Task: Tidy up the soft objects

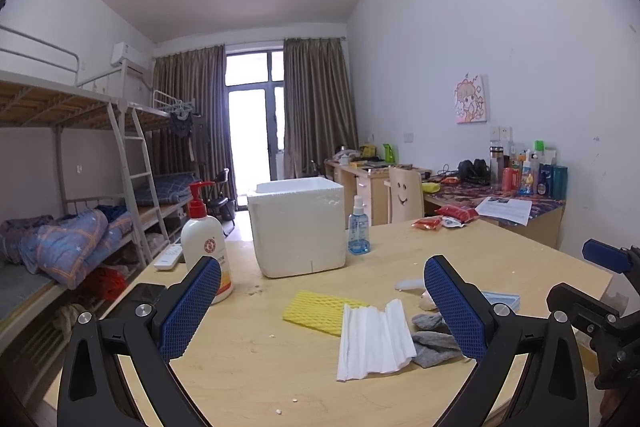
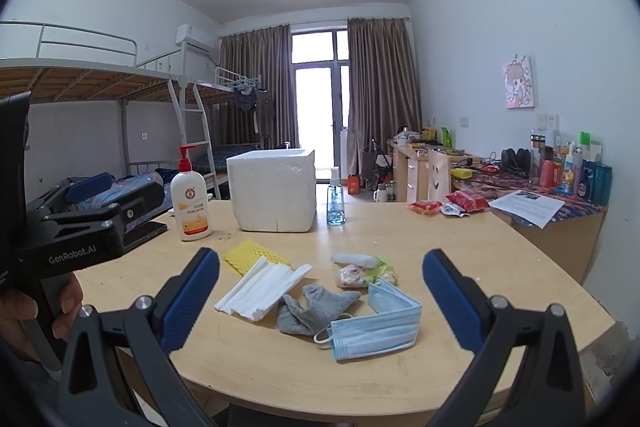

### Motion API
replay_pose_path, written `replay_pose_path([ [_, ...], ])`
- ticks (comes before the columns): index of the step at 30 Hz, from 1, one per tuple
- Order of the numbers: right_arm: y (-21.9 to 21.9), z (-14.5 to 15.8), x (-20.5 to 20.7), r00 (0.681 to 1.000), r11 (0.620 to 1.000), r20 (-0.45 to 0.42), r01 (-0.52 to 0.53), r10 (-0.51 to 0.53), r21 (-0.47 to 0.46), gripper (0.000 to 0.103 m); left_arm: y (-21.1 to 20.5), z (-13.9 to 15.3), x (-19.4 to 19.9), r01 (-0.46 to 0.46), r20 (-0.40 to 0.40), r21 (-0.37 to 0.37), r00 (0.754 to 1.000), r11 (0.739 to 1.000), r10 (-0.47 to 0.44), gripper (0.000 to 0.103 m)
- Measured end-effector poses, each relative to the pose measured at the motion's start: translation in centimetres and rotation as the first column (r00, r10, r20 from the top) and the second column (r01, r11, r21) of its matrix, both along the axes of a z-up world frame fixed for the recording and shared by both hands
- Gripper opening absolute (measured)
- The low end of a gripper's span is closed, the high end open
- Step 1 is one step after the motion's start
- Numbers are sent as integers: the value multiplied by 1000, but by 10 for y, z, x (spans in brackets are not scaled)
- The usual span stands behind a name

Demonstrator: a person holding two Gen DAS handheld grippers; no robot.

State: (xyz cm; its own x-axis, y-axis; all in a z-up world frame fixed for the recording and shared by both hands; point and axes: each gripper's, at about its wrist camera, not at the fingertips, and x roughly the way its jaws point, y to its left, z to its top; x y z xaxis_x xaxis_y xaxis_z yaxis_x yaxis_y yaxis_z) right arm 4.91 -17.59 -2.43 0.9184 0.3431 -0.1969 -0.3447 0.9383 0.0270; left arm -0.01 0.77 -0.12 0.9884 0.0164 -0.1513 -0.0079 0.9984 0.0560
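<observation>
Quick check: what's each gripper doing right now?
Left gripper: open, holding nothing.
Right gripper: open, holding nothing.

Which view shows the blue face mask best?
The right wrist view. There the face mask lies in full sight on the table, folded, ear loop showing, just right of the grey sock. In the left wrist view only a blue sliver peeks out behind the left gripper's right finger.
</observation>
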Motion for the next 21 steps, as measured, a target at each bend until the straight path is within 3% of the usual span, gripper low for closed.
replay_pose_path([
  [21, 1, -1, 2, 1000, 1000, -7, 1, -1, 1, 103, 2, 0, 1, -7, -9, 9, 1000, 1000, 7, 102],
])
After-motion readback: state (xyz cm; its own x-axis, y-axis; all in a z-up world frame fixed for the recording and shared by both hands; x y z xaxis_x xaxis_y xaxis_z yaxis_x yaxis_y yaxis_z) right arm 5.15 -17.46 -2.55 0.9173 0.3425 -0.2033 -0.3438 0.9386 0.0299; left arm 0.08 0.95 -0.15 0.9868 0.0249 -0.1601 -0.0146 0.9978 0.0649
